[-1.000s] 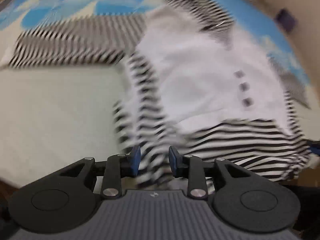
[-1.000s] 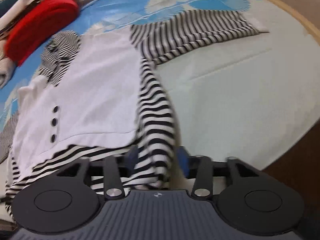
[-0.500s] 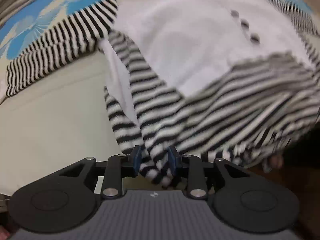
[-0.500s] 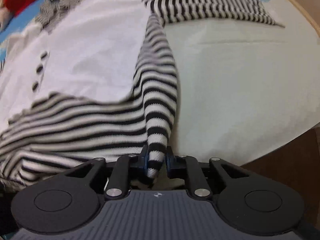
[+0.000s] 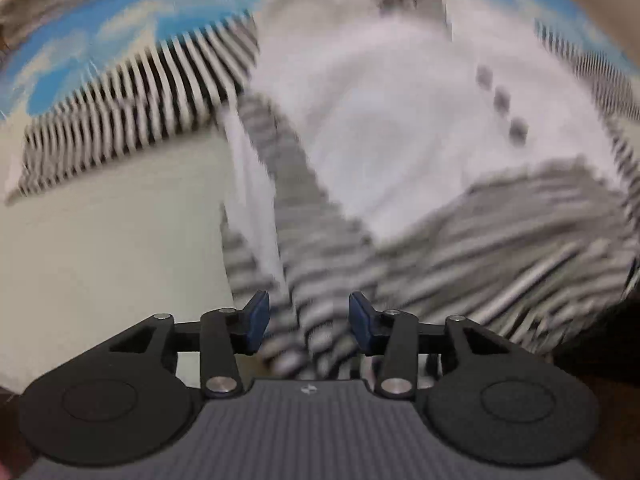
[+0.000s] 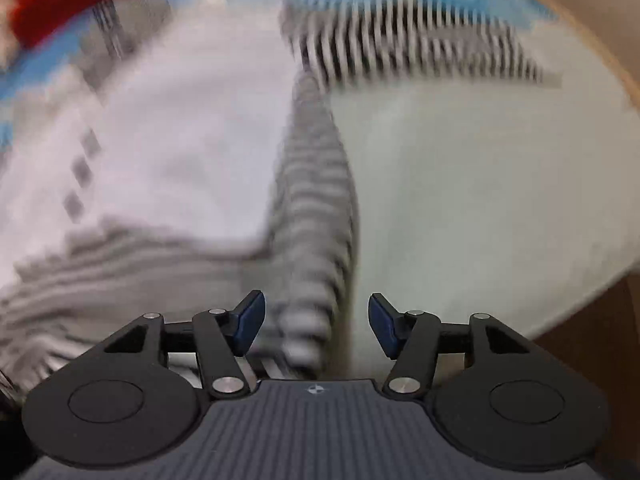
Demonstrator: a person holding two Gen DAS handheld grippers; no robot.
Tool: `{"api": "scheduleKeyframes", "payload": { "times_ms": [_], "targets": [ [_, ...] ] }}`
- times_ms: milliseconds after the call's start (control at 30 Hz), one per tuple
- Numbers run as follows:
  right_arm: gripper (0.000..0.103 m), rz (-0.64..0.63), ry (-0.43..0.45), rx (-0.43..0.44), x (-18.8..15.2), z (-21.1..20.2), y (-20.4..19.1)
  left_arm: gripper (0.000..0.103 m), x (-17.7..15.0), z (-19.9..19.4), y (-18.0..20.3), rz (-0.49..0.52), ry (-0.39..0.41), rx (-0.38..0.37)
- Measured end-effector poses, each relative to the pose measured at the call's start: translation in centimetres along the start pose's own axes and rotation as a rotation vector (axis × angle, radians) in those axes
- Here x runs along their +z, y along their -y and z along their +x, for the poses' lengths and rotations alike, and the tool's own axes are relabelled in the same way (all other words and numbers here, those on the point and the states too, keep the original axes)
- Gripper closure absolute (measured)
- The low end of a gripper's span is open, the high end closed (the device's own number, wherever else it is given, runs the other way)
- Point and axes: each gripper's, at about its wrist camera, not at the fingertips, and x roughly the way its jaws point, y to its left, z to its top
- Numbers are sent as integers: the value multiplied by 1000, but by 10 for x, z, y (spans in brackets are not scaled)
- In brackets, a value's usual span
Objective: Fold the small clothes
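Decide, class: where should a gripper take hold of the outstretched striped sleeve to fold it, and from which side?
Probably at the cuff end of the striped sleeve, from above: it lies flat on the bedsheet, stretched away from the white body, so its free end likely lifts easiest.

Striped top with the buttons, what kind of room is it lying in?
Probably a home room, maybe a bedroom, though blur hides much. The striped top lies spread on a soft pale sheet beside a blue cloth with white cloud-like patches, and a red bundle of fabric sits behind it.
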Motion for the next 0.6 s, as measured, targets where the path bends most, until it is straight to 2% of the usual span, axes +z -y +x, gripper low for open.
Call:
{"api": "scheduleKeyframes", "payload": {
  "times_ms": [100,200,267,367,433,533,600],
  "targets": [
    [44,36,183,53,10,-30,0,43,11,-23,-2,-41,149,31],
    [44,31,290,77,21,-48,0,36,26,-40,-11,-109,249,18],
    [44,20,328,70,26,-55,-3,35,37,-55,-15,-139,304,0],
    [44,6,347,91,39,-63,-9,29,59,-81,-28,-180,423,44],
    [44,-35,364,89,53,-70,-17,25,78,-94,-35,-167,491,51],
    [44,-50,403,120,73,-92,-31,23,114,-98,-51,-138,545,119],
    [43,-67,426,126,95,-103,-42,23,139,-87,-69,-169,550,140]
  ]
}}
